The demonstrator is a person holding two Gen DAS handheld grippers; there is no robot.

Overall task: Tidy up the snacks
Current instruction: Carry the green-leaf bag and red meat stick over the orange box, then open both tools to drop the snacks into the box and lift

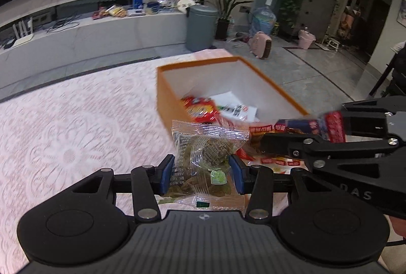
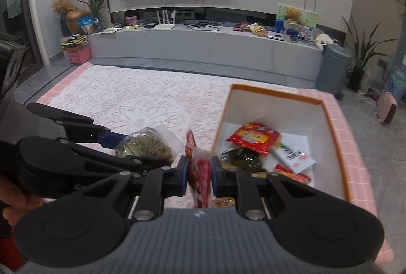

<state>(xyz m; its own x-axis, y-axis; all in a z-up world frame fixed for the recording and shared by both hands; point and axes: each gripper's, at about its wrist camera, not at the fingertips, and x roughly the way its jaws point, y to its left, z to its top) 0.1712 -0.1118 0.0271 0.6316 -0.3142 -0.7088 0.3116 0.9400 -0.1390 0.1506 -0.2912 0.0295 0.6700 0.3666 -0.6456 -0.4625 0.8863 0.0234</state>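
My left gripper (image 1: 201,172) is shut on a clear packet of green-brown snack (image 1: 203,154), held above the pink cloth just before the orange box (image 1: 162,96). My right gripper (image 2: 199,173) is shut on a red and white snack packet (image 2: 199,172), held edge-up at the box's near left corner. The orange box (image 2: 337,132) has white inner walls and holds a red packet (image 2: 253,137), a dark green packet (image 2: 241,158), a white packet (image 2: 294,154) and another red one. The right gripper with its red packet (image 1: 332,126) shows in the left wrist view.
A pink lace tablecloth (image 2: 132,101) covers the table. Beyond it run a grey TV bench (image 2: 203,45) with clutter, a grey bin (image 1: 200,28), potted plants and a pink heater (image 1: 261,45) on the tiled floor.
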